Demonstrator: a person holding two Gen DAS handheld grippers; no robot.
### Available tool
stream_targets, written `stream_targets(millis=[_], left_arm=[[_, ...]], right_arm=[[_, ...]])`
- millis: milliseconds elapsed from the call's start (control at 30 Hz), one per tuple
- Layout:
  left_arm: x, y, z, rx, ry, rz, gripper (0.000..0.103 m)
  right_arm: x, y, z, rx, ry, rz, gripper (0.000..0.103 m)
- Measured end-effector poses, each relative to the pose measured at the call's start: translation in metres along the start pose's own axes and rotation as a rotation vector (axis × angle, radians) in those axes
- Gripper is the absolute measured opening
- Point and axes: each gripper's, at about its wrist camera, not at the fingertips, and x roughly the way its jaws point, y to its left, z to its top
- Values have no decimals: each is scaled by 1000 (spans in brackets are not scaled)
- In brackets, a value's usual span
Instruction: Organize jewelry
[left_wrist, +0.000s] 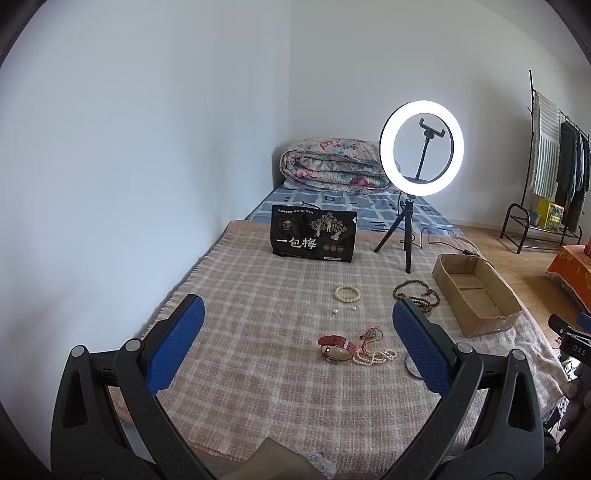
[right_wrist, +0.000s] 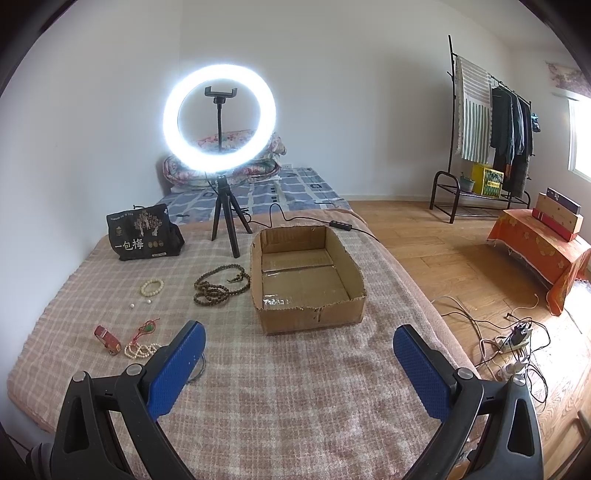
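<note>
Left tool (left_wrist: 297, 345) agape, dark ring (left_wrist: 410, 365) half-hidden behind finger

left tongs (left_wrist: 297, 341): spread wide, empty | right tongs (right_wrist: 299, 363): spread wide, empty

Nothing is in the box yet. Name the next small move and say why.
Probably lower the right tongs toward the brown bead string. Both tongs hang open and empty, the cardboard box holds nothing, and that string lies right beside its left wall, the shortest carry.
</note>
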Motion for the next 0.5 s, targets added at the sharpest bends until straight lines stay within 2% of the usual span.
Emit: stream_targets(millis=[500], left_arm=[[-1, -1, 5, -4, -6, 0, 103]], right_arm=[[0, 3, 1, -4, 4, 5, 103]])
